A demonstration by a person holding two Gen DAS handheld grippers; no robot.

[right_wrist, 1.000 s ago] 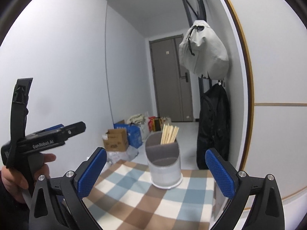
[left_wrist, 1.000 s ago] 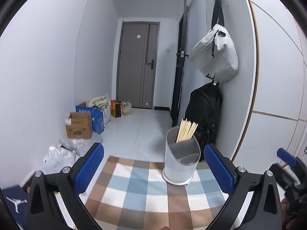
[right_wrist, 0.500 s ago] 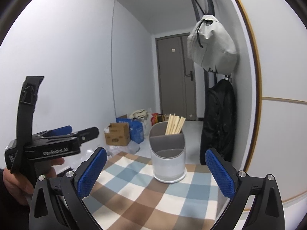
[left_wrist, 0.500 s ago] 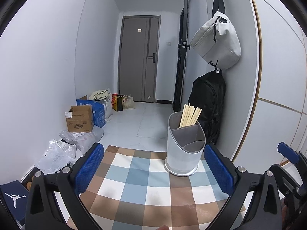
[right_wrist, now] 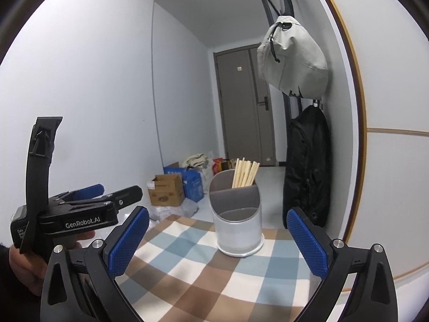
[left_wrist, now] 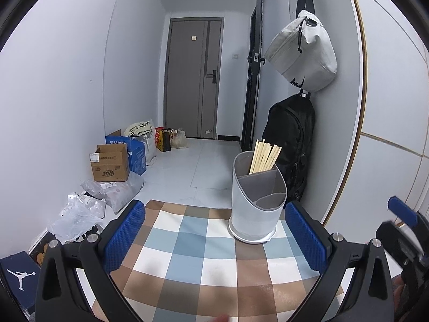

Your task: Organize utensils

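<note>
A white utensil holder (left_wrist: 256, 209) with grey dividers stands at the far right of a checked cloth (left_wrist: 214, 255). Several wooden chopsticks (left_wrist: 264, 157) stand in its back compartment; the front compartments look empty. The holder (right_wrist: 237, 220) and chopsticks (right_wrist: 244, 173) also show in the right wrist view. My left gripper (left_wrist: 213, 237) is open and empty, well short of the holder. My right gripper (right_wrist: 214, 241) is open and empty, also short of it. The left gripper appears from the side in the right wrist view (right_wrist: 115, 201).
A black backpack (left_wrist: 292, 145) and a grey bag (left_wrist: 303, 51) hang on the wall right of the holder. Cardboard boxes (left_wrist: 110, 162) and plastic bags (left_wrist: 88, 209) lie on the floor beyond the table's far left. A grey door (left_wrist: 194, 80) closes the corridor.
Both views have tilted downward a little and show more of the checked cloth. The holder now sits lower and nearer in both views. Both grippers stay open.
</note>
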